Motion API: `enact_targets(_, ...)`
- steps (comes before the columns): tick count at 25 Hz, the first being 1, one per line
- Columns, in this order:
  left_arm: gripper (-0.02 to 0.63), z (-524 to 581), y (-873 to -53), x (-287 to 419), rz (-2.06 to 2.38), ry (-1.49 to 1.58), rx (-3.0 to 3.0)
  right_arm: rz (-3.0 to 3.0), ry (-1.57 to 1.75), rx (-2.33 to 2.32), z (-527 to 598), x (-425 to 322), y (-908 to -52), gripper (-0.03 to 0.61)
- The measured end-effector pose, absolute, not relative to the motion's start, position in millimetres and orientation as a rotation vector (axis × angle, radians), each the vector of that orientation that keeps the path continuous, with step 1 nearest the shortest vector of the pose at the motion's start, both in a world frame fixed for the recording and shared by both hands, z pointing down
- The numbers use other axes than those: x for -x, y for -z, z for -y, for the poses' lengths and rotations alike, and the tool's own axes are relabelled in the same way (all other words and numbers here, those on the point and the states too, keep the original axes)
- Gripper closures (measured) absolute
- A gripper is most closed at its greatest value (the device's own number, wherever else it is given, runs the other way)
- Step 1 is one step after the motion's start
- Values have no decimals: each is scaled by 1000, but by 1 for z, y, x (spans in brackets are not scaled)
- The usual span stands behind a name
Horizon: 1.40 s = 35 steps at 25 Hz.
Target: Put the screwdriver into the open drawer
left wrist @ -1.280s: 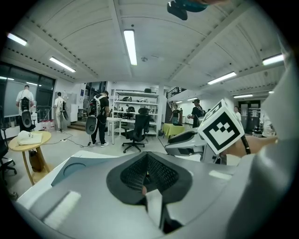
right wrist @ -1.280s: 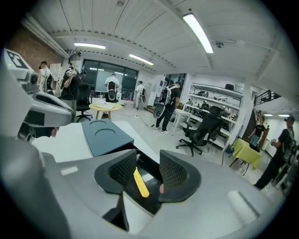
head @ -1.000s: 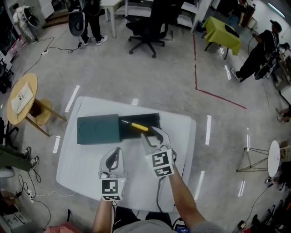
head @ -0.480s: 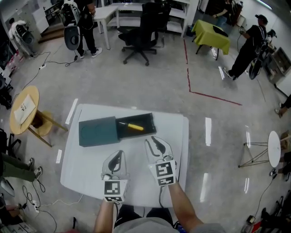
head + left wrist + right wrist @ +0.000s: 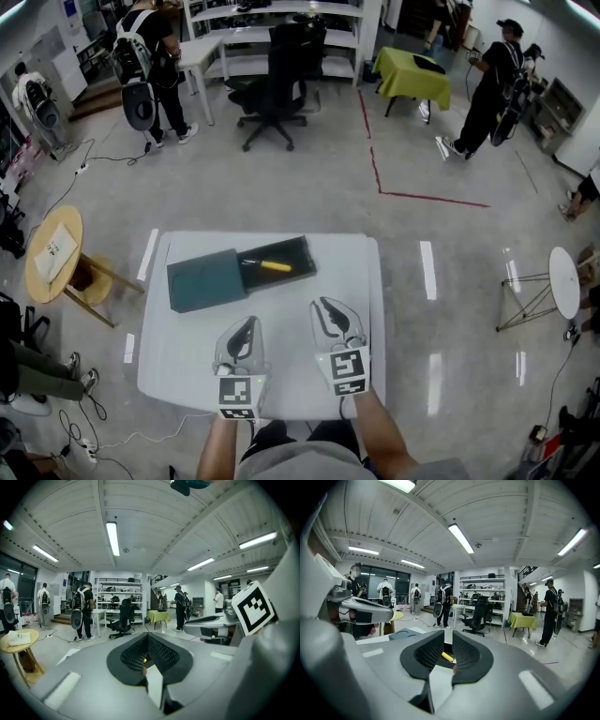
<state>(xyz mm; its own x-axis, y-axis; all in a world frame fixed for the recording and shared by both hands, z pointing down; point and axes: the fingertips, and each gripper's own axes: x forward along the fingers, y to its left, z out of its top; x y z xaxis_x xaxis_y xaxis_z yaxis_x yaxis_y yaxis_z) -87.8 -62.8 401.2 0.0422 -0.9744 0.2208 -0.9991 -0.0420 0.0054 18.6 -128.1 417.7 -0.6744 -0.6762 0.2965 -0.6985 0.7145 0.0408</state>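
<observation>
Head view has the screwdriver (image 5: 275,266) lying inside the open drawer (image 5: 302,249), its yellow handle slanting across the dark bottom. The drawer stands pulled out to the right of the dark green box (image 5: 202,279) on the far half of the white desk (image 5: 352,281). Judged from that, the placing looks done, which would explain why neither tool is near it.

The left gripper (image 5: 246,328) and the right gripper (image 5: 328,314) both hover over the near part of the desk, side by side and well apart from the drawer, pointing toward it.

The left gripper view shows its fingers (image 5: 133,653) brought together at the tips with nothing between them. In the right gripper view the fingers (image 5: 427,653) are closing, with only a narrow slit between them. That slit is empty: the yellow in it is the screwdriver, far off in the drawer.

The screwdriver's shaft and tip are dark against the dark drawer and hard to make out. Each gripper's own body blocks most of the desk in its view, and in the left gripper view only a speck of yellow shows. The near desk edge is covered by the grippers and forearms.
</observation>
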Motion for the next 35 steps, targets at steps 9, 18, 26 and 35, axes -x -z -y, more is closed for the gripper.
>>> enact_targets(9,601,39,-390,80,2011,-252,-2228,2613,-94,-1179,93,-39,-403,548)
enact_targets(18,603,13,-388,79,1956,-248,-2285,2553,-42,-1257,57,-46,-402,565)
enact_targets(26,601,2,-400,80,1923,-270,-2280,2546,-113,-1276,39,-50,-409,574)
enact_targets(35,601,0,-401,75,1920,-262,-2273,2538,-149,-1278,38,-60,-412,575)
